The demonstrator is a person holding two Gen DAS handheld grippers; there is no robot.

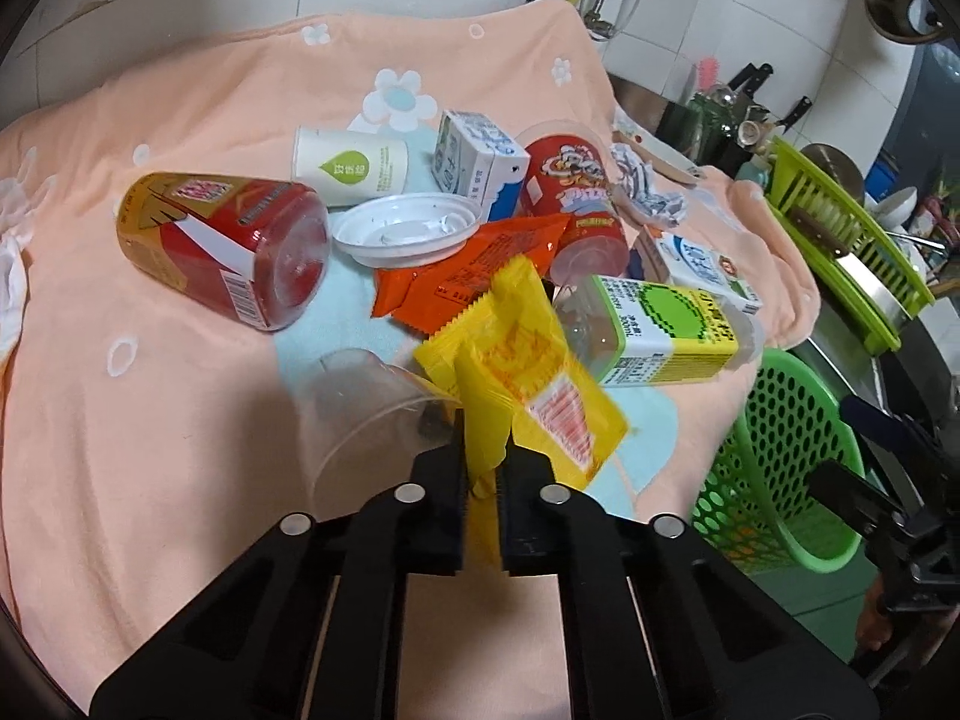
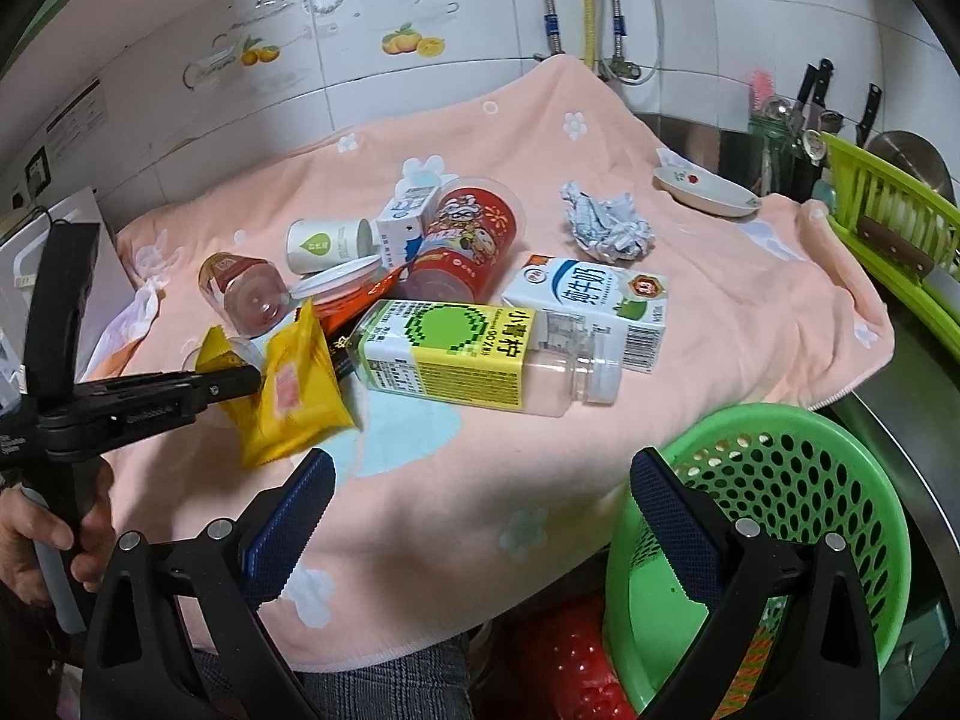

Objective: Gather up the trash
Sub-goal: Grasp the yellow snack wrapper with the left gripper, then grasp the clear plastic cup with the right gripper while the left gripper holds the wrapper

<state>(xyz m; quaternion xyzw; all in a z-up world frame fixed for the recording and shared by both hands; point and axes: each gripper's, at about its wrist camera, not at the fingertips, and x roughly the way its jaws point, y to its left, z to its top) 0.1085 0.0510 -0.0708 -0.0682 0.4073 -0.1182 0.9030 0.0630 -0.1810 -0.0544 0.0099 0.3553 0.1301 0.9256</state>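
My left gripper [image 1: 483, 450] is shut on a yellow snack wrapper [image 1: 528, 372] and holds it just above the peach towel [image 1: 180, 420]; both also show in the right wrist view, the gripper [image 2: 249, 381] and the wrapper [image 2: 294, 384]. My right gripper [image 2: 480, 480] is open and empty over the towel's front edge, beside the green perforated basket [image 2: 780, 480]. On the towel lie a green-and-yellow labelled bottle [image 2: 468, 354], a milk carton [image 2: 594, 300], a red jar [image 1: 222, 246], a red cup [image 2: 468, 240], an orange wrapper [image 1: 474, 264], a white lid [image 1: 408, 228], a paper cup [image 1: 348, 165] and a crumpled foil [image 2: 606, 228].
A clear plastic cup [image 1: 360, 414] lies by the left gripper. The basket [image 1: 774, 456] stands off the towel's right edge. A green dish rack [image 2: 888, 228], knives and a small dish [image 2: 702, 192] are at the right. A tiled wall is behind.
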